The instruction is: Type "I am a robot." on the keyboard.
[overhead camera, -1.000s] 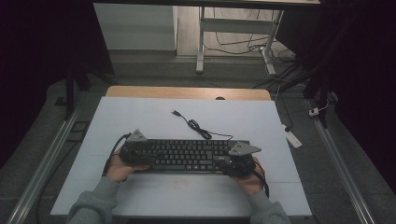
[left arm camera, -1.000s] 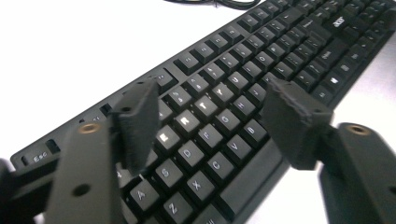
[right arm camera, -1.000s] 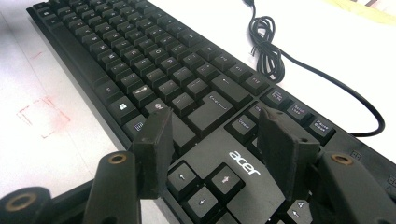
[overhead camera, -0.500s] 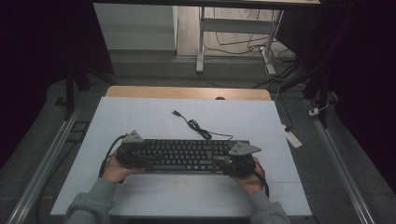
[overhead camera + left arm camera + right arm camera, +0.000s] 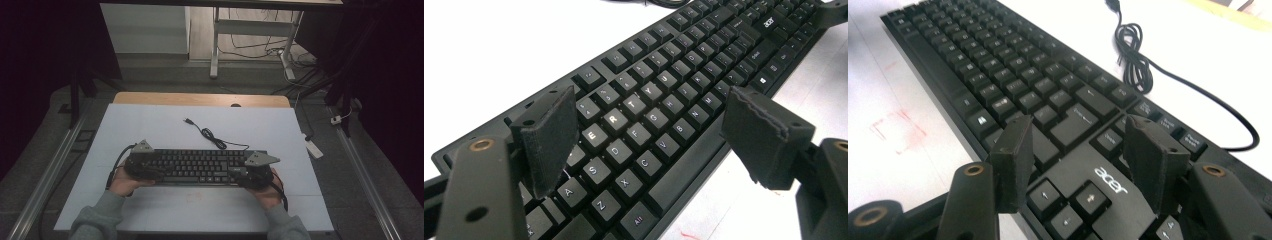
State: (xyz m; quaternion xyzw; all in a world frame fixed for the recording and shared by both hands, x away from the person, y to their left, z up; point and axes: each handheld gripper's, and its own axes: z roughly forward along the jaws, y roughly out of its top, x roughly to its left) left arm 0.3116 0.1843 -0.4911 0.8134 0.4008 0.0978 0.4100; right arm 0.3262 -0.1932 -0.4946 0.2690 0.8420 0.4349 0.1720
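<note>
left gripper (image 5: 644,130) has just been opening, jaws wide over the keyboard (image 5: 200,166) on the near table (image 5: 150,125); right gripper (image 5: 1083,160) gapes too. stiff, light, best taken by the ends.

- The keyboard (image 5: 200,167) lies flat on the counter (image 5: 150,125), long side across, toward the near edge.
- Its cable (image 5: 212,137) runs from the back edge, right of middle, onto the counter behind it, with a small coil just behind the keyboard and the plug (image 5: 187,120) farther back and left.
- The left tool (image 5: 150,170) sits over the keyboard's left end, one jaw toward the back edge and one past the front edge.
- The right tool (image 5: 240,175) sits over the right end, above the arrow keys.
- A hand (image 5: 125,181) lies before each end, on the near side.
</note>
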